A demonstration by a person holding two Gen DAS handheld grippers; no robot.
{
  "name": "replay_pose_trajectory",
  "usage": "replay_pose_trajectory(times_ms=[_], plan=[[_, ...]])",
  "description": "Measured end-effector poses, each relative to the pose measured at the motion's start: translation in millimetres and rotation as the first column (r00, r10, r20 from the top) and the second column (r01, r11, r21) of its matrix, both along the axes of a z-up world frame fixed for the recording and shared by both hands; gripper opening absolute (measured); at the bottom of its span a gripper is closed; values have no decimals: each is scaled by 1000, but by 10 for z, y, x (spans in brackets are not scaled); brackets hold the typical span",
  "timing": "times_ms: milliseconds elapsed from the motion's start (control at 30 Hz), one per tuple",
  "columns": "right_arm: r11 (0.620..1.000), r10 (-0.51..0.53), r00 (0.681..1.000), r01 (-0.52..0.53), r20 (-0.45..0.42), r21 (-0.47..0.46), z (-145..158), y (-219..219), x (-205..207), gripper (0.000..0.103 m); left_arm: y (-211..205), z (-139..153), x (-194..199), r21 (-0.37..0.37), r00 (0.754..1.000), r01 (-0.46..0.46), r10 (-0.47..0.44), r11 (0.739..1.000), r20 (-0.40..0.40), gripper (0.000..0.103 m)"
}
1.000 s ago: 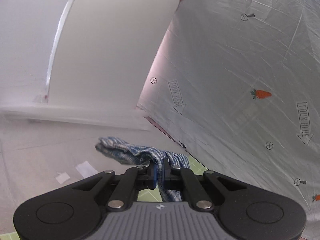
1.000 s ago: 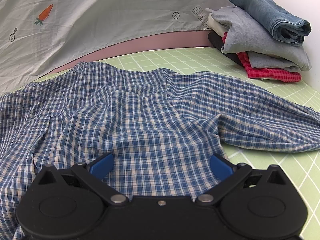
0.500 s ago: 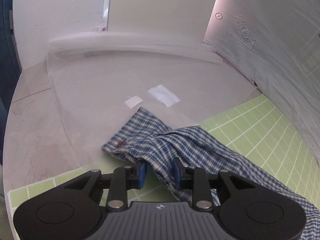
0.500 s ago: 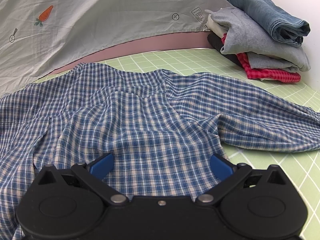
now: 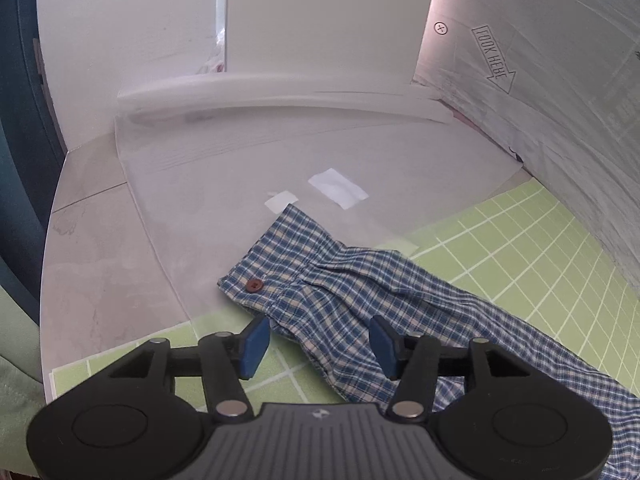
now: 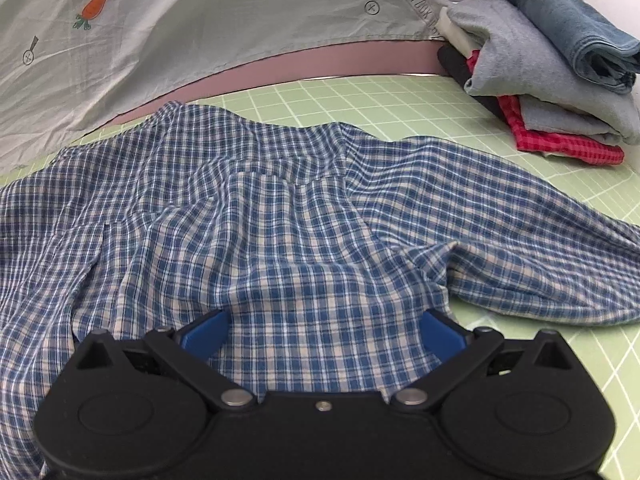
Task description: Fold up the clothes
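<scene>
On the green grid mat [image 6: 400, 108] that covers the bench, a blue plaid shirt [image 6: 280, 220] lies spread out and rumpled, its body bunched in soft folds and one sleeve trailing off toward the right side of the right wrist view. The right gripper [image 6: 322, 332] sits low over the near part of the shirt with its jaws spread wide, a blue pad on either side of the cloth and nothing pinched between them. At the far right, a stack of folded clothes [image 6: 552, 80] rests on the mat, well apart from the shirt: denim on top, grey beneath it, a red checked piece at the bottom. Behind the mat hangs a pale printed sheet [image 6: 200, 20] with carrots on it. In the left wrist view, the shirt's other sleeve [image 5: 360, 292] runs out across the mat, and its cuff [image 5: 276, 264], with a brown button [image 5: 254, 285], lies flat on the grey bench [image 5: 120, 280] just past the mat's edge. The left gripper [image 5: 318, 344] hovers at that sleeve, jaws apart and straddling it just behind the cuff, not closed on it. Two pale patches of tape [image 5: 338, 188] sit near the cuff's far end.
</scene>
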State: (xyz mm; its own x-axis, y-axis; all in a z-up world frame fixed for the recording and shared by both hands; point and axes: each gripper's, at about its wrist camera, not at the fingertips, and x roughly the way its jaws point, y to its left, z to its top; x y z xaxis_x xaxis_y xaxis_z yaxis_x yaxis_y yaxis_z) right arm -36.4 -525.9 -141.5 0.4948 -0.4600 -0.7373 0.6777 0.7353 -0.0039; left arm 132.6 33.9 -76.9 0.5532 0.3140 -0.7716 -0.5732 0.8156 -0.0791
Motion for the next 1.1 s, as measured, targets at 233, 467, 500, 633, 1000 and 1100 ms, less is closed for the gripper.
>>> replay_pose_trajectory(times_ms=[233, 467, 500, 633, 1000, 1100], plan=[[1000, 8, 995, -7, 98, -16, 312, -296, 283, 103, -398, -34, 321, 26, 986, 157, -155, 987, -59, 70], [994, 111, 989, -112, 94, 10, 354, -640, 1091, 103, -674, -251, 636, 23, 977, 161, -156, 987, -148, 71], [992, 122, 989, -123, 88, 8, 337, -682, 1194, 103, -714, -282, 681, 23, 975, 162, -156, 987, -160, 71], [985, 169, 982, -170, 77, -2, 290, -772, 1559, 103, -862, -392, 849, 29, 966, 166, -157, 986, -207, 73], [933, 356, 930, -360, 95, 29, 268, -835, 2449, 89, -947, -435, 968, 121, 967, 170, -142, 978, -211, 90], [912, 402, 913, -406, 67, 52, 217, -842, 2650, 76, -944, -447, 981, 130, 968, 171, -142, 977, -205, 92]])
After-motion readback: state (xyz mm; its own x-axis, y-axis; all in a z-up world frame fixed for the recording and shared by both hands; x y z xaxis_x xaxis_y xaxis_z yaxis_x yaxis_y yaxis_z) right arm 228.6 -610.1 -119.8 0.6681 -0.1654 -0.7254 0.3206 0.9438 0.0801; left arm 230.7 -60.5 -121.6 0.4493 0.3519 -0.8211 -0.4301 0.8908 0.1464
